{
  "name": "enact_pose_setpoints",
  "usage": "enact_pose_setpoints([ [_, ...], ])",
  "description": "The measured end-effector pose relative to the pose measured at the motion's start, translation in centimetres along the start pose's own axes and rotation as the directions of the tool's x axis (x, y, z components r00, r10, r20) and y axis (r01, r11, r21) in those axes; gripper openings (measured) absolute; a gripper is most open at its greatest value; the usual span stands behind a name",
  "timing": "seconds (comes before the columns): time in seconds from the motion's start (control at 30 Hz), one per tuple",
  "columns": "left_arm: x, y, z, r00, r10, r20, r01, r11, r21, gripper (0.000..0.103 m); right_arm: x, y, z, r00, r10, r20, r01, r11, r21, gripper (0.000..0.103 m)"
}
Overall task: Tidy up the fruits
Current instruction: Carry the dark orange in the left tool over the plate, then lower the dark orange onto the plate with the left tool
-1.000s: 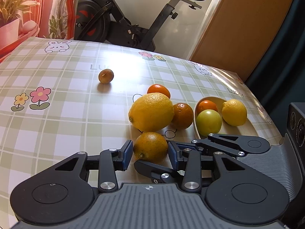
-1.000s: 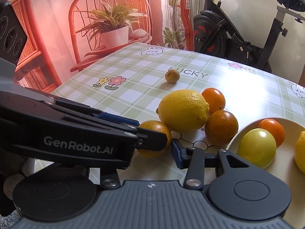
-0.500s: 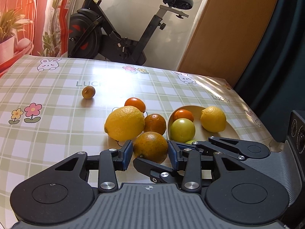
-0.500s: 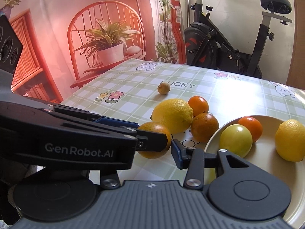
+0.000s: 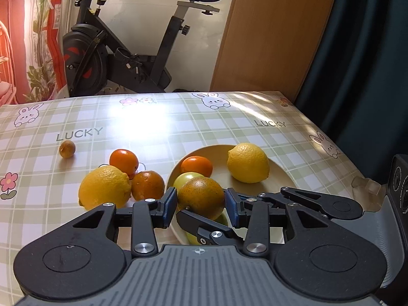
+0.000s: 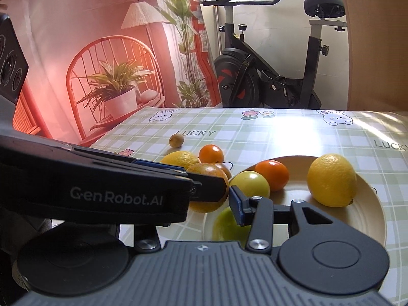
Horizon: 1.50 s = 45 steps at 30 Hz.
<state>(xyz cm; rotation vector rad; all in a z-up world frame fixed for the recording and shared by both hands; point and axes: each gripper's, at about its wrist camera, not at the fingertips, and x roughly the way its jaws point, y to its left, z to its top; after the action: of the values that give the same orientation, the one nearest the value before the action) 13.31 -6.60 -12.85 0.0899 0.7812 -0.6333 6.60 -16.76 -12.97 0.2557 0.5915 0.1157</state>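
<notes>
A mottled orange (image 5: 201,196) hangs above the left rim of the beige plate (image 5: 285,173). My left gripper (image 5: 201,200) is shut on it, one blue pad on each side. My right gripper (image 6: 211,199) is shut on the same orange (image 6: 206,191). Its right pad (image 6: 236,205) touches the fruit, and its left finger is hidden behind the left gripper's body. The plate holds a lemon (image 5: 247,162), a tangerine (image 5: 196,165) and two yellow-green fruits (image 6: 251,183). A big lemon (image 5: 104,190), a dark orange (image 5: 147,185) and a tangerine (image 5: 124,161) lie on the cloth to the left.
A small brown fruit (image 5: 67,149) lies alone at the far left near the word LUCKY. The table's right edge (image 5: 357,168) runs close past the plate. An exercise bike (image 5: 122,51) stands behind the table, and a dark curtain hangs at the right.
Both grippers have carried the mottled orange up off the cloth and to the right, from beside the big lemon to over the plate's left rim. Neither grip changed.
</notes>
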Motion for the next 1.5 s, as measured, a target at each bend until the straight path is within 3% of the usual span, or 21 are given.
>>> enact_pose_setpoints([
  [0.3, 3.5, -4.0, 1.3, 0.999, -0.022, -0.04, 0.026, 0.996, 0.084, 0.044, -1.6, -4.6, -0.1, 0.997, -0.078, 0.027, 0.075, 0.993, 0.09, 0.046],
  [0.6, 5.9, -4.2, 1.3, 0.996, -0.015, -0.09, 0.023, 0.996, 0.089, 0.045, -1.0, -7.8, -0.8, 0.995, -0.102, 0.001, 0.1, 0.977, 0.188, 0.045],
  [0.9, 6.8, -3.5, 1.6, 0.995, 0.011, -0.101, -0.003, 0.997, 0.076, 0.044, 0.6, -8.2, -0.7, 0.995, -0.094, -0.018, 0.096, 0.976, 0.198, 0.045],
  [1.17, 7.1, -3.0, 2.0, 0.995, -0.01, -0.1, 0.014, 0.999, 0.038, 0.047, 1.2, -8.0, -0.5, 0.993, -0.109, -0.036, 0.114, 0.979, 0.172, 0.047],
  [1.5, 4.6, -2.4, 1.9, 0.999, -0.016, -0.046, 0.013, 0.998, -0.056, 0.05, 0.4, -7.4, -0.2, 0.991, -0.129, -0.03, 0.132, 0.981, 0.144, 0.052],
])
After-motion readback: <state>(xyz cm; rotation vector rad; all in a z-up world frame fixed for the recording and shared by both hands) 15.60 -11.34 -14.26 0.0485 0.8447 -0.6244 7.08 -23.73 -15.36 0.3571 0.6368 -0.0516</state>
